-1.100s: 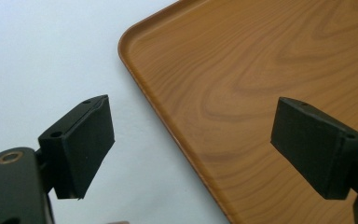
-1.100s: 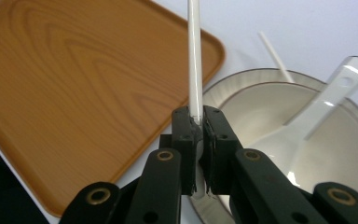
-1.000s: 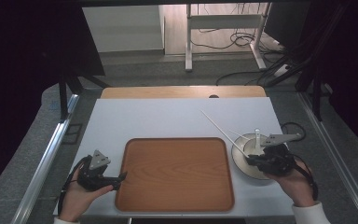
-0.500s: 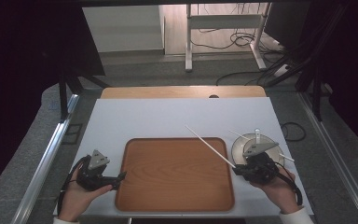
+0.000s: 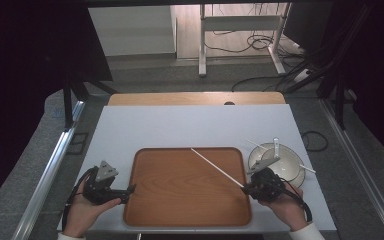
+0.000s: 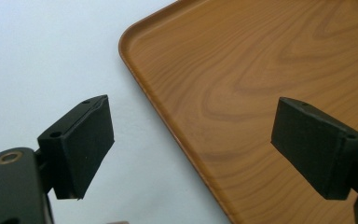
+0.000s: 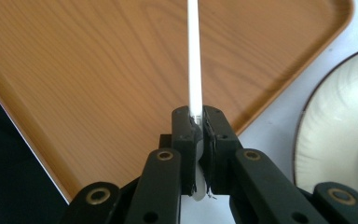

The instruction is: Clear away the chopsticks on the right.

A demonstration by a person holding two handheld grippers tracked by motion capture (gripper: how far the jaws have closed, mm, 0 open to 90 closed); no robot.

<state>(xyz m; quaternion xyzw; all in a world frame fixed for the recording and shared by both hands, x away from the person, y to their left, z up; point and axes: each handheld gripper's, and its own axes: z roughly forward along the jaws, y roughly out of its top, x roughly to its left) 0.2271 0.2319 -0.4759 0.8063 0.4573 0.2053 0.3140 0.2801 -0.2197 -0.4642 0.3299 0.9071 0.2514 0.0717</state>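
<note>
A brown wooden tray (image 5: 180, 195) lies at the table's front centre. My right gripper (image 5: 250, 189) is at the tray's right edge, shut on a thin white chopstick (image 5: 215, 166) that slants up and left over the tray. In the right gripper view the chopstick (image 7: 193, 51) rises from between the pressed jaws of the gripper (image 7: 198, 121), above the tray (image 7: 98, 70). My left gripper (image 5: 130, 190) rests at the tray's left edge. It stands open (image 6: 191, 140) with nothing between its pads (image 6: 88, 135), one jaw over the white table and the other over the tray (image 6: 261, 70).
A pale bowl (image 5: 292, 162) sits just right of the tray, behind my right gripper, with a white spoon (image 5: 276, 147) and another white stick (image 5: 306, 168) in it. Its rim (image 7: 345, 116) shows at the right of the right gripper view. The white tabletop (image 5: 190, 125) extends behind the tray.
My right gripper has moved left and down from over the bowl to the tray's right edge, carrying the chopstick. The left gripper has stayed put.
</note>
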